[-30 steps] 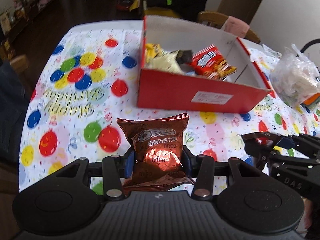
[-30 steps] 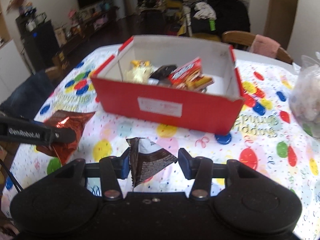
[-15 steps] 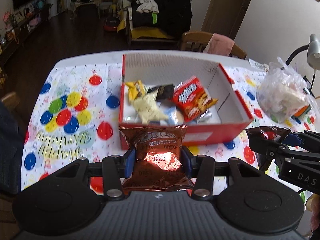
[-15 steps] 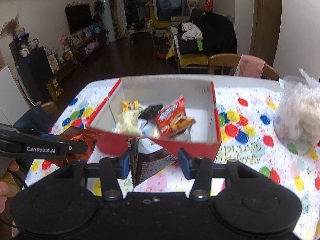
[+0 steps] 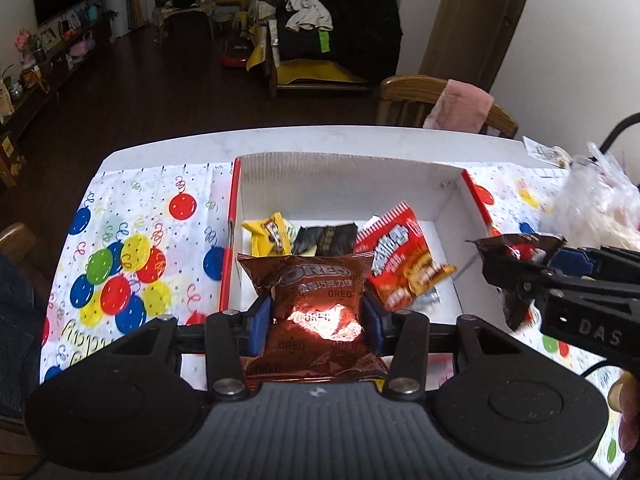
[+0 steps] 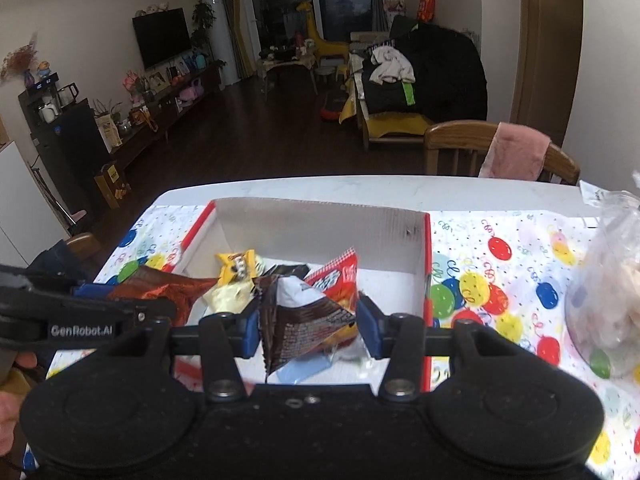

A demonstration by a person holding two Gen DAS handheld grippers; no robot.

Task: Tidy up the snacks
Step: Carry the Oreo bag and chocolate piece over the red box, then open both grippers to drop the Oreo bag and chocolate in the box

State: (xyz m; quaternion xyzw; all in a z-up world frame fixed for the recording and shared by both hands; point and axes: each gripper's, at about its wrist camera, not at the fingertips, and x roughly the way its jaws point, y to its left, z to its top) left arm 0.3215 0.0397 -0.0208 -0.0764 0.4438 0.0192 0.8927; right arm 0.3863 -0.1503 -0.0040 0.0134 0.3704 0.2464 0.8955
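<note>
My left gripper (image 5: 316, 320) is shut on a brown Oreo packet (image 5: 316, 292), held above the near side of the red box (image 5: 340, 184) with its white inside. A yellow packet (image 5: 270, 236), a black packet (image 5: 324, 238) and a red packet (image 5: 400, 256) lie in the box. My right gripper (image 6: 308, 324) is shut on a dark brown packet (image 6: 304, 320) over the box's near wall. From the left wrist view the right gripper (image 5: 520, 264) hangs at the box's right wall. In the right wrist view the left gripper (image 6: 120, 300) and its Oreo packet (image 6: 168, 292) are at the left.
A balloon-print cloth (image 5: 140, 240) covers the table. A clear plastic bag (image 6: 608, 296) with food stands to the right of the box. A wooden chair (image 5: 400, 96) with a pink cloth over it stands behind the far table edge. A person's hand (image 5: 624, 396) is at the right edge.
Both grippers have risen and moved forward with their packets, from over the cloth in front of the box to above the box's near side.
</note>
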